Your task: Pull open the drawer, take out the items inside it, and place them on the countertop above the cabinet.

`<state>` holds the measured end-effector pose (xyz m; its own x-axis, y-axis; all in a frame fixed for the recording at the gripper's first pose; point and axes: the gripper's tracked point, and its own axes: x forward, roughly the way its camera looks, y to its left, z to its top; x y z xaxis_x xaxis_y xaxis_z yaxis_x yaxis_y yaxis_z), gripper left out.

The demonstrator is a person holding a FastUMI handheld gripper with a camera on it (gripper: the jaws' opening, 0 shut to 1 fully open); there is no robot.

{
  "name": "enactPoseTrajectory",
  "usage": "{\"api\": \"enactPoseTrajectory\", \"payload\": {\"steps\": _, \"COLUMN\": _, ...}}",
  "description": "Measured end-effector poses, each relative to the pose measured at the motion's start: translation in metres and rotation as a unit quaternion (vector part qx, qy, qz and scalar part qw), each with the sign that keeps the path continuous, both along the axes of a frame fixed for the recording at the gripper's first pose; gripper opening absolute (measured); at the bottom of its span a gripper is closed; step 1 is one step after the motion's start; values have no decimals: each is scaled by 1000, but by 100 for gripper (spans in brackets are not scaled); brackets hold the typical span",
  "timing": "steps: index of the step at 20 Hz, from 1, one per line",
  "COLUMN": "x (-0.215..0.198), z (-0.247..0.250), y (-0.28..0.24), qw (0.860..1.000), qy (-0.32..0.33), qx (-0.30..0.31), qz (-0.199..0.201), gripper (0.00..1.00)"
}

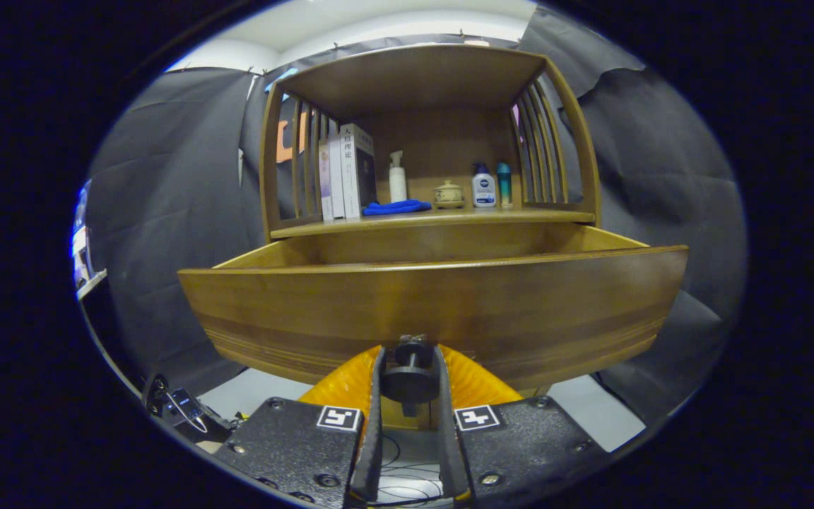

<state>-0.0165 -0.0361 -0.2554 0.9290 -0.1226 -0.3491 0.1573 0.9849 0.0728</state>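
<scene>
The gripper has its jaws narrowed onto the dark knob of the wooden drawer, which stands pulled out from the cabinet. At twelve o'clock beyond it, the counter carries books, a blue cloth, bottles and a small lidded pot, black cloth walling the booth around

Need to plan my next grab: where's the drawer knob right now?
In the gripper view, the knob sits clamped between the gripper fingers, at the bottom middle of the pulled-out drawer front.
</scene>
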Motion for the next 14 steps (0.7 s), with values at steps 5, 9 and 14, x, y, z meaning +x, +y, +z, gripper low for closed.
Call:
{"api": "enactPoseTrajectory", "payload": {"steps": 5, "x": -14, "z": -1, "y": 6, "qw": 1000, "qy": 6, "qx": -6, "qz": 9, "gripper": 36}}
{"api": "enactPoseTrajectory", "payload": {"steps": 9, "x": -15, "z": -1, "y": 6, "qw": 1000, "qy": 8, "qx": -13, "qz": 8, "gripper": 36}}
{"api": "enactPoseTrajectory", "payload": {"steps": 14, "x": -18, "z": 8, "y": 2, "qw": 999, "qy": 20, "qx": -42, "qz": 7, "gripper": 50}}
